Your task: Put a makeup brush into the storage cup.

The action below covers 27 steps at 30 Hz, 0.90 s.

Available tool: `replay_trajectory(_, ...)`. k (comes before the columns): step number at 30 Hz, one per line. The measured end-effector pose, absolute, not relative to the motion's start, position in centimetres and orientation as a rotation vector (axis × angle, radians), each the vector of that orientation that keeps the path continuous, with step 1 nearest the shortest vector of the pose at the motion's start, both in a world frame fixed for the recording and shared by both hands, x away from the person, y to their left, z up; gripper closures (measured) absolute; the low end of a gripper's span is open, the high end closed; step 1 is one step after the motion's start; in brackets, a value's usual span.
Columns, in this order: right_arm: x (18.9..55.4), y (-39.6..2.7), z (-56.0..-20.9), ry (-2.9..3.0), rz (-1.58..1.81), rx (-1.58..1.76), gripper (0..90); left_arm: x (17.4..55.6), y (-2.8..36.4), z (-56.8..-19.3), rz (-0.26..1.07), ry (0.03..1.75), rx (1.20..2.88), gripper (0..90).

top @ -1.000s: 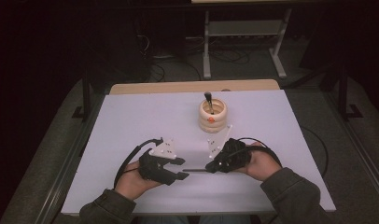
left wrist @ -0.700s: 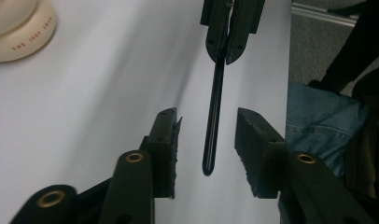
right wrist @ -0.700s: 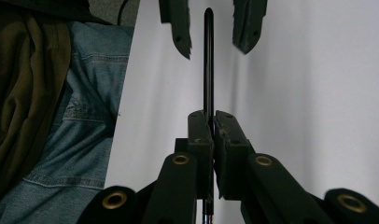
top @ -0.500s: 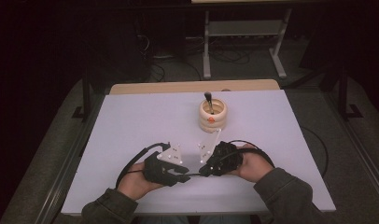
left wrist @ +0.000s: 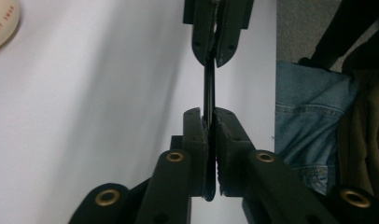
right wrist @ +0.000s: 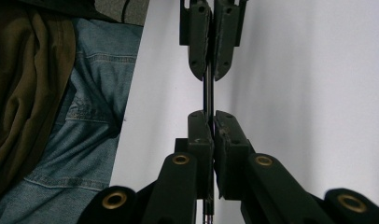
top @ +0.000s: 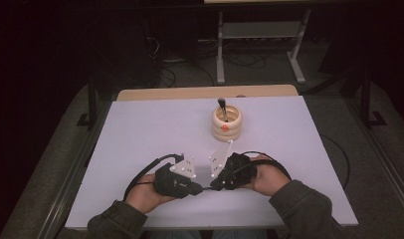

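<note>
A thin black rod (left wrist: 209, 88) — straight, dark and narrow — spans the short gap between the two grippers above the near part of the white table (top: 140, 129). The left gripper (top: 197, 189) has just been closing and now clamps one end, while the right gripper (top: 215, 186) is clenched on the other end — both facing each other tip to tip.

Dim room, dark surround; white table (top: 140, 139) is the one bright area, lit evenly from above. Soft shadows beside the left gripper (left wrist: 210, 135) and right gripper (right wrist: 211, 135). Jaws near each lens slightly soft; no glare. High view grainy.
</note>
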State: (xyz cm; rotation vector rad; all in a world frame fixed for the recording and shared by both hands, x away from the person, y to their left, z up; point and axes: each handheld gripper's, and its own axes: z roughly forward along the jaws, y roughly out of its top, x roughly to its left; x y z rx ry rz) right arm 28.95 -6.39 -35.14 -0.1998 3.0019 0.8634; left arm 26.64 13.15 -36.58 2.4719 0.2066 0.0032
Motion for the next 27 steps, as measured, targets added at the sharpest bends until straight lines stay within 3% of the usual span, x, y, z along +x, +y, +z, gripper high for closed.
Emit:
replay_trajectory(5, 28.9, -6.4, -35.2, 2.993, 0.876, -0.196, 83.2, 26.7, 13.4, -36.5, 0.005, 0.207, 2.462, 85.3)
replay_trajectory(6, 29.0, -6.6, -35.3, 2.992, 0.886, -0.181, 77.7, 26.7, 13.4, -36.4, 0.018, 0.202, 2.461, 85.4)
replay_trajectory(8, 29.1, -6.8, -35.3, 2.996, 0.885, -0.17, 77.3, 26.7, 13.6, -36.3, 0.017, 0.204, 2.453, 85.4)
replay_trajectory(15, 29.2, -7.8, -35.7, 3.011, 0.861, -0.166, 84.0, 26.6, 13.6, -36.3, 0.009, 0.192, 2.455, 85.2)
replay_trajectory(16, 29.1, -7.7, -35.7, 3.015, 0.835, -0.188, 84.5, 26.7, 13.4, -36.5, 0.001, 0.203, 2.458, 82.4)
replay_trajectory(17, 29.1, -7.7, -35.7, 3.015, 0.835, -0.188, 84.5, 26.7, 13.4, -36.5, 0.001, 0.203, 2.458, 74.0)
replay_trajectory(20, 28.9, -7.5, -35.7, 3.04, 0.777, -0.167, 84.6, 26.6, 13.0, -36.6, -0.016, 0.218, 2.455, 70.0)
replay_trajectory(27, 28.4, -6.5, -34.8, 3.024, 0.693, -0.266, 84.7, 26.6, 12.2, -36.6, -0.041, 0.195, 2.498, 77.0)
